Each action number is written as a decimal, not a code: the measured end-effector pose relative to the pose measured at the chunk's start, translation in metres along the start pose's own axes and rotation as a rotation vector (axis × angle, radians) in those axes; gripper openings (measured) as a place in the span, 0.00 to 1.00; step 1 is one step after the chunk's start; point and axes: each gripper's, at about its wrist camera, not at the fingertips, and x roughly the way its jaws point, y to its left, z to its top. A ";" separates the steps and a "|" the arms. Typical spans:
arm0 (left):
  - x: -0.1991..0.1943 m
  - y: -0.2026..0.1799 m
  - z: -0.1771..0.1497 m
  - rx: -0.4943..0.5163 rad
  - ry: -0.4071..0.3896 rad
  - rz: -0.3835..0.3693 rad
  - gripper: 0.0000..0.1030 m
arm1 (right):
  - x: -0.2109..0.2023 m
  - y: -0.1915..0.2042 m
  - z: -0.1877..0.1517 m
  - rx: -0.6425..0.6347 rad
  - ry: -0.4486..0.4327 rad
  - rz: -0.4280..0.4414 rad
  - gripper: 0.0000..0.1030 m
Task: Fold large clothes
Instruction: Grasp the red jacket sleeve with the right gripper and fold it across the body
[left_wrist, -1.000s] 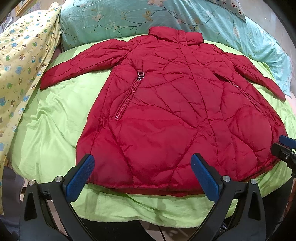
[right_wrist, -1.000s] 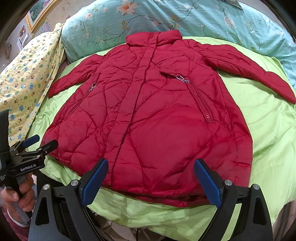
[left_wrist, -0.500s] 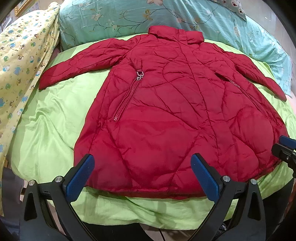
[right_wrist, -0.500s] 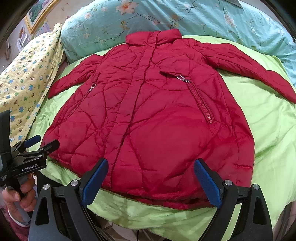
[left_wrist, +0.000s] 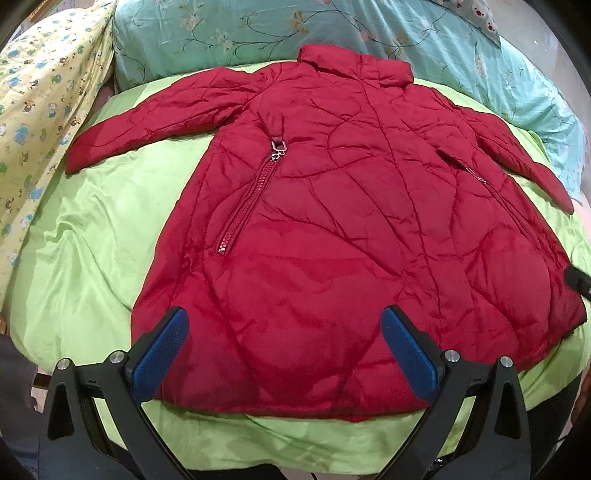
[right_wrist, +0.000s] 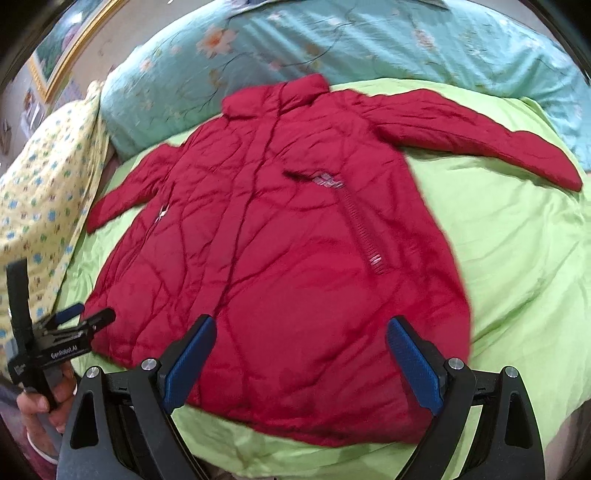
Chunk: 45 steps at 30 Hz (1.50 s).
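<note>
Coat (left_wrist: 332, 240) lies flat on green sheet (left_wrist: 92, 258).

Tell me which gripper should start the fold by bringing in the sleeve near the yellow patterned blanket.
Left, probably. The left gripper hangs open over the red coat on that side of its hem, and that sleeve lies on its side. The right gripper, also open, faces the opposite sleeve.

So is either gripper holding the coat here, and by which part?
Nothing is held. Left gripper and right gripper are both open above the coat's hem.
</note>
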 end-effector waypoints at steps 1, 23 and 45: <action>0.002 -0.001 0.002 0.001 0.000 -0.001 1.00 | -0.001 -0.007 0.002 0.016 -0.009 -0.005 0.92; 0.027 -0.015 0.029 0.026 0.016 -0.014 1.00 | 0.017 -0.240 0.068 0.603 -0.215 0.051 0.87; 0.070 -0.040 0.070 0.080 0.095 -0.007 1.00 | 0.084 -0.360 0.146 0.765 -0.310 -0.063 0.12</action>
